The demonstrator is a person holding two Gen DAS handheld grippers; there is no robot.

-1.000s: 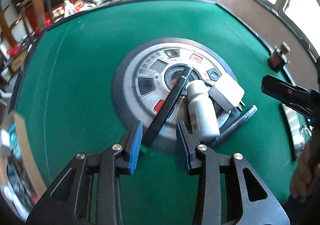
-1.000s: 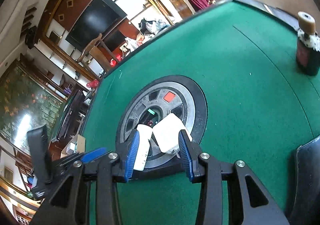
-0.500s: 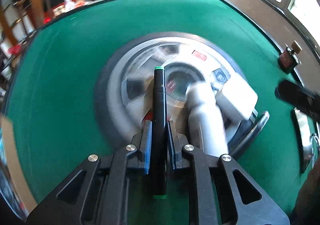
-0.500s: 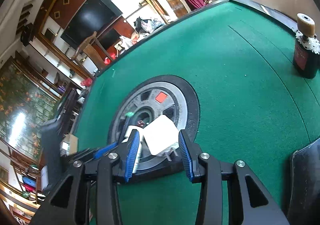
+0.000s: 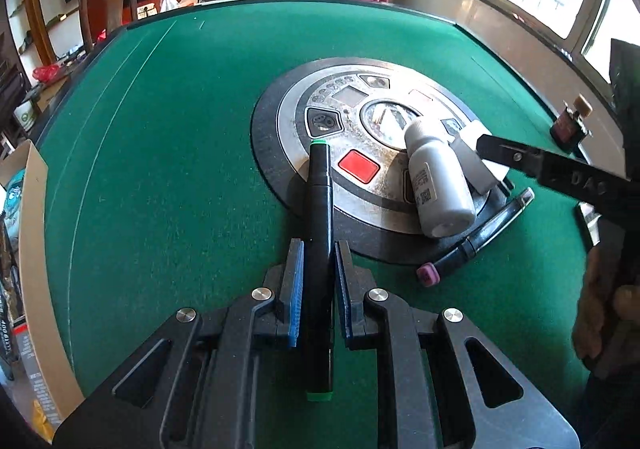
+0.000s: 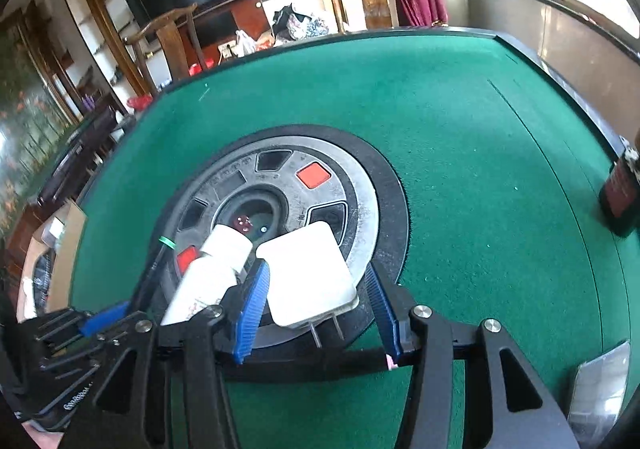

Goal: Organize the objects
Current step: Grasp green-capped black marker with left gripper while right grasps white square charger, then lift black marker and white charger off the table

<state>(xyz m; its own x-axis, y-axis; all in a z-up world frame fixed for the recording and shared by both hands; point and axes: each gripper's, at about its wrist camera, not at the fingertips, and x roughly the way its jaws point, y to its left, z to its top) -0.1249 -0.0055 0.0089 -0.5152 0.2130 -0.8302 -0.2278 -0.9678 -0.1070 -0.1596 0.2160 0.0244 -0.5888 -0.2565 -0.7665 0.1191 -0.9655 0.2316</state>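
My left gripper (image 5: 318, 249) is shut on a black marker with green ends (image 5: 319, 209), held above the green table. It also shows in the right wrist view (image 6: 154, 269). A white bottle (image 5: 438, 181) lies on the round control panel (image 5: 352, 129) next to a white charger (image 5: 480, 165). My right gripper (image 6: 316, 281) is open, its jaws on either side of the white charger (image 6: 308, 273); the white bottle (image 6: 208, 273) lies just left of it. A second black marker with a pink end (image 5: 476, 237) lies at the panel's near edge.
A small dark bottle with a cork top (image 5: 570, 125) stands near the table's right edge, also in the right wrist view (image 6: 622, 185). A cardboard box (image 5: 28, 249) sits off the left edge. A shiny packet (image 6: 600, 381) lies at the near right.
My left gripper closed on the green-ended marker and lifted it off the panel, pulling back to the left. My right gripper moved in around the white charger.
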